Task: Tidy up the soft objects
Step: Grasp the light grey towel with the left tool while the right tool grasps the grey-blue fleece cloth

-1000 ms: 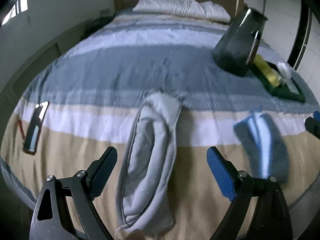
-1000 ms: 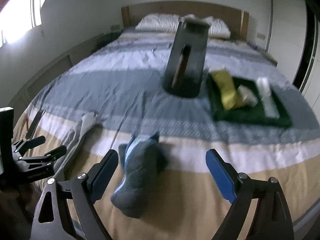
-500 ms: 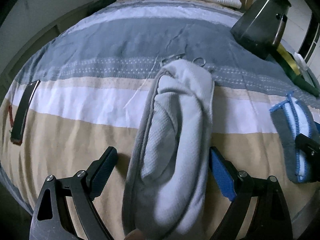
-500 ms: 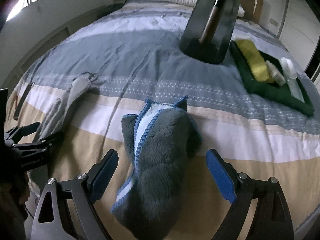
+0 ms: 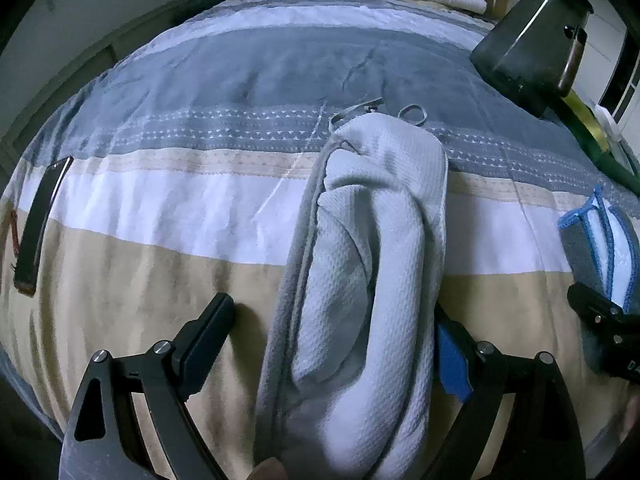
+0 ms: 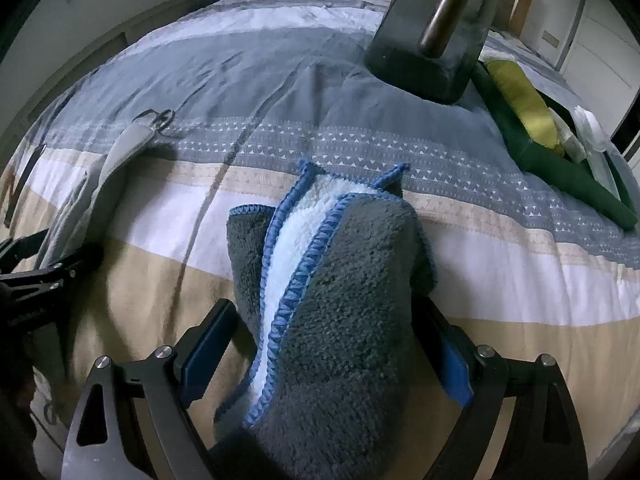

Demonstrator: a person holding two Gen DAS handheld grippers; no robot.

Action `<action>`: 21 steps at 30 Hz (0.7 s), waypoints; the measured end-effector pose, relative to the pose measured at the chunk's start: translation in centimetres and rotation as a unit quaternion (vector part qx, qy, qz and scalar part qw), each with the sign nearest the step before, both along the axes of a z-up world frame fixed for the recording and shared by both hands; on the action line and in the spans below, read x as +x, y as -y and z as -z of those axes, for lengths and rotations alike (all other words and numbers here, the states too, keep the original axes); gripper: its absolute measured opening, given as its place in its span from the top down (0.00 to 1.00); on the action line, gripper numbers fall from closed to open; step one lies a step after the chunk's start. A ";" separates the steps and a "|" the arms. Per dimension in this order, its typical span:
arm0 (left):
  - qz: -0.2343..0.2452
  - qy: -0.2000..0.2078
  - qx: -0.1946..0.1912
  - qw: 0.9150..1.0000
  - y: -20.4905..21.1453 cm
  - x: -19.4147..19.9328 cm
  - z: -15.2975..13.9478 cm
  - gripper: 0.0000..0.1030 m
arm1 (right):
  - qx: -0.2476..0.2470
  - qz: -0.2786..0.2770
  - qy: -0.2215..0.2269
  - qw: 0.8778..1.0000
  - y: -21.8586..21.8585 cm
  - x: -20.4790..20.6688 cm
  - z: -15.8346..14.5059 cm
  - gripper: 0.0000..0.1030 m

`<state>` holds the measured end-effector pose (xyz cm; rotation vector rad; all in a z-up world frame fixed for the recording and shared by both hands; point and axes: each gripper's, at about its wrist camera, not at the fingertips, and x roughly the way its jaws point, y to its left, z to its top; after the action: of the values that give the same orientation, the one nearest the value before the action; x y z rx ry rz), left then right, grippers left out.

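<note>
Both jaws apart, left gripper (image 5: 334, 344) astride grey towel (image 5: 368, 264), right gripper (image 6: 334, 344) astride blue-edged cloth (image 6: 332, 300): close squarely, deep.

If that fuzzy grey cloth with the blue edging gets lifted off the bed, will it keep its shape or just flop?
The grey cloth will probably flop: it lies in soft, loose folds. Its thick, fluffy pile suggests it is light for its bulk and unlikely to slip. It looks unbreakable, and the folds may open when the right hand-held gripper lifts it.

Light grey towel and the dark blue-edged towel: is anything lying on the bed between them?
Nothing: only bare striped bedspread separates the light grey towel from the dark blue-edged towel, clearest in the right wrist view.
</note>
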<state>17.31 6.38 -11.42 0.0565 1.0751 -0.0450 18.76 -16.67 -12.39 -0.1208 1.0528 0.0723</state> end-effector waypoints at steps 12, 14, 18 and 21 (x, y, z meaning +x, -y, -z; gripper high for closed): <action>-0.003 -0.018 -0.010 1.000 -1.6 0.8 0.5 0.13 | -0.003 0.004 -0.007 1.000 0.3 0.3 0.1 0.20; 0.001 -0.020 -0.011 1.000 -1.9 1.0 0.7 0.11 | -0.003 0.004 -0.008 1.000 0.3 0.3 0.1 0.22; 0.003 -0.027 -0.019 0.999 -2.3 1.3 1.2 0.07 | -0.005 0.006 -0.008 1.000 0.3 0.3 0.1 0.23; 0.005 -0.026 -0.009 1.000 -2.0 1.3 1.2 0.07 | -0.005 0.007 -0.007 1.000 0.3 0.3 0.1 0.27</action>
<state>18.58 8.39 -12.58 0.0452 1.1272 -0.0648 19.07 -16.92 -12.52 -0.1228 1.0671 0.0551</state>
